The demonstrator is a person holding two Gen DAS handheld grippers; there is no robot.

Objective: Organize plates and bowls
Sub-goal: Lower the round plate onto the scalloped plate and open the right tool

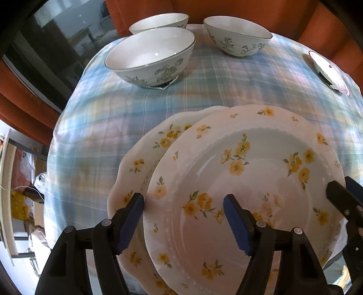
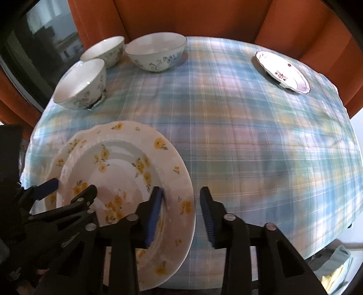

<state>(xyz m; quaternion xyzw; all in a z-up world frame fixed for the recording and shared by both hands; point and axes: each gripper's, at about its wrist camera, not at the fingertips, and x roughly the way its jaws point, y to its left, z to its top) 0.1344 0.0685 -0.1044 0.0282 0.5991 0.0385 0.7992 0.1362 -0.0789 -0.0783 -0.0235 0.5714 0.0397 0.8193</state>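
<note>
Two white plates with yellow flowers lie stacked, a little offset, at the near edge of the plaid tablecloth: the top plate (image 1: pixel 245 181) over the lower plate (image 1: pixel 140 158). My left gripper (image 1: pixel 183 217) is open, its fingers astride the top plate's left rim. My right gripper (image 2: pixel 181 204) is open, astride the top plate's (image 2: pixel 127 172) right rim. Three white bowls with blue-grey flowers stand at the far left: the nearest bowl (image 1: pixel 149 56), one (image 1: pixel 158 21) behind it, one (image 1: pixel 238 36) to the right.
A small white plate with red flowers (image 2: pixel 283 72) lies at the far right of the table (image 2: pixel 249 136). Orange curtains hang behind. A dark window is at the left. The table edge drops off close to the plates.
</note>
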